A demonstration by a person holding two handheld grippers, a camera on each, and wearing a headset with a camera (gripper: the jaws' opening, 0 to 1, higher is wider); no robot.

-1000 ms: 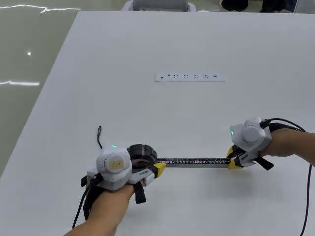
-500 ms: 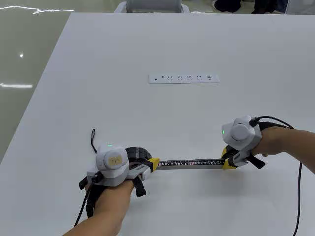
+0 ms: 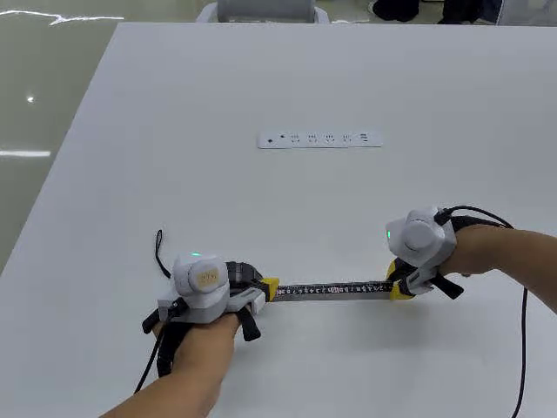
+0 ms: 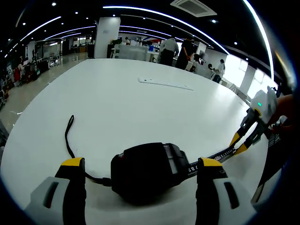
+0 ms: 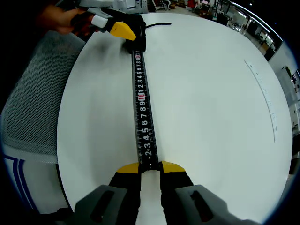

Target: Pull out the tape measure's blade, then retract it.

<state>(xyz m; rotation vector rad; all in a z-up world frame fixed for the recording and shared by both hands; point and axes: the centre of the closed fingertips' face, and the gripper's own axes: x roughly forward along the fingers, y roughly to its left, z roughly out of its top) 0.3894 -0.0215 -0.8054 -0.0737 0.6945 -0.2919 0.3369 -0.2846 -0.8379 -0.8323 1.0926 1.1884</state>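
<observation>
Near the front of the table (image 3: 305, 209), the left gripper (image 4: 142, 165) is bracketing the tape measure's black case (image 4: 145, 173), seemingly anchoring it; whether its jaws are clamping, I cannot tell. The right gripper (image 5: 150, 168) is pinching the blade (image 5: 143, 112) by its end, holding it stretched flat. Farther off, a power strip (image 3: 320, 138) is lying idle.

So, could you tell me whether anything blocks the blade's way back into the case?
Nothing visible does: the blade runs over the table from the right gripper to the tape measure case at the left gripper; the power strip lies well aside.
</observation>
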